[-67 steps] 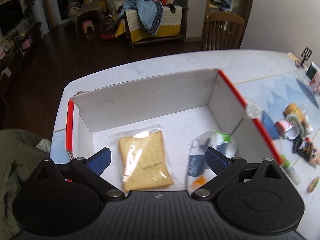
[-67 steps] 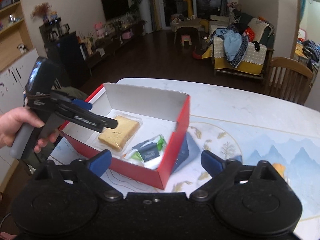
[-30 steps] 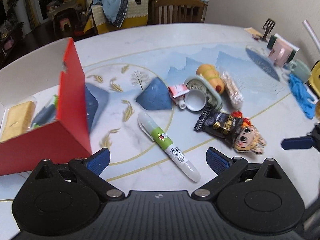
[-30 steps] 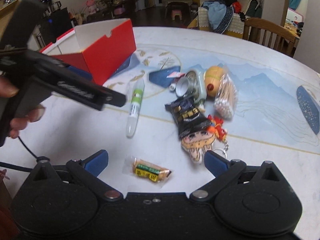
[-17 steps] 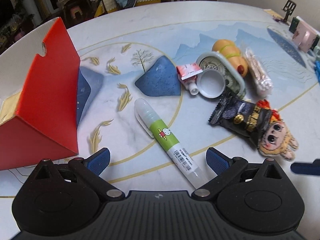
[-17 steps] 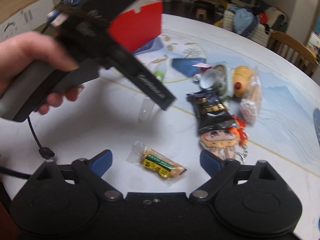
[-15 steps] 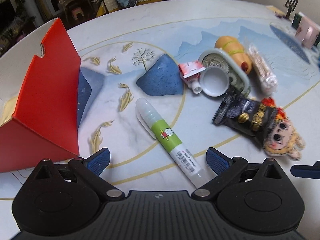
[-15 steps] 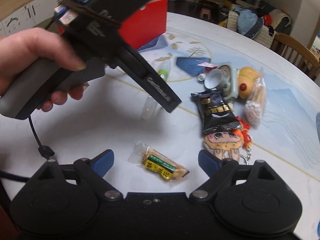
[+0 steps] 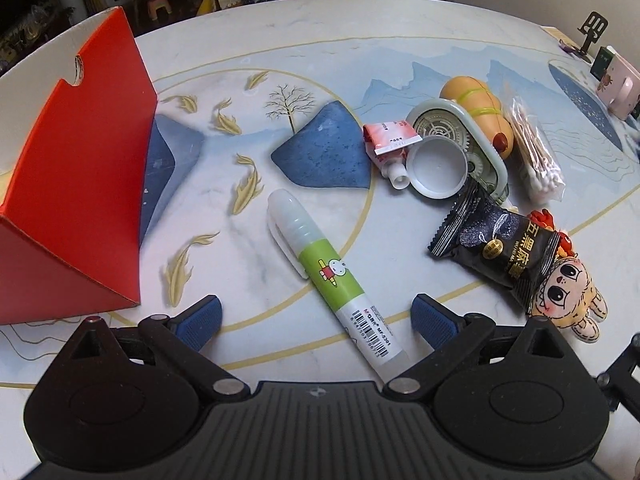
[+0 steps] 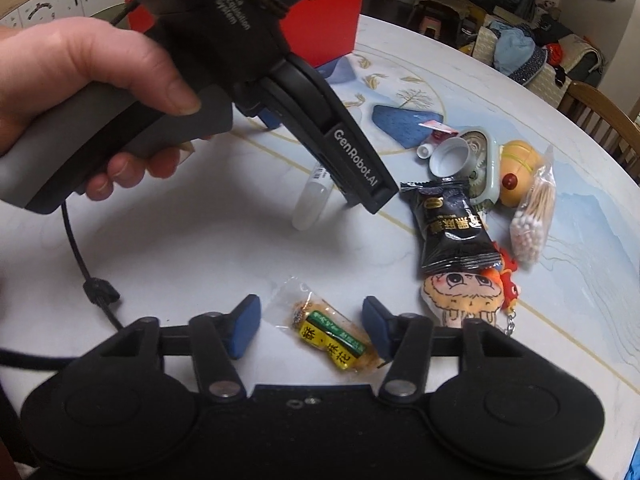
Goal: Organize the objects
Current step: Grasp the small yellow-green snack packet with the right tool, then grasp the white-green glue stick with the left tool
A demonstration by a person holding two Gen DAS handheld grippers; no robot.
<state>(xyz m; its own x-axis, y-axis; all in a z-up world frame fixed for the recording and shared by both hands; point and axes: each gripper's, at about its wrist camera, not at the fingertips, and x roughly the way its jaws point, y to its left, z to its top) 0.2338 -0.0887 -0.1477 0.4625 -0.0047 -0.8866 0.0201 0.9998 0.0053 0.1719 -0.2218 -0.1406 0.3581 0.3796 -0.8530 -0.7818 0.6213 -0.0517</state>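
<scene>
Only my right wrist view shows the small yellow-and-green snack packet [image 10: 334,334]: it lies on the counter [image 10: 192,252] between the fingers of my right hand-held gripper [image 10: 310,326], whose jaws have just been closing and stand partly apart; the right pad looks to be at the wrapper's edge, the left pad clear of it. That view also shows my left hand [image 10: 92,92] around the other tool's grip. My left wrist view alone shows the whole glue pen [image 9: 334,280], its barcoded end reaching in between the wide-apart fingers of my left hand-held gripper [image 9: 316,318], untouched. The red box [image 9: 76,196] stands left of those fingers, its corner near the left pad. Right of them lie the black snack bag [image 9: 494,248] and the doll keychain [image 9: 564,292]. Bare counter lies between pen and box.
</scene>
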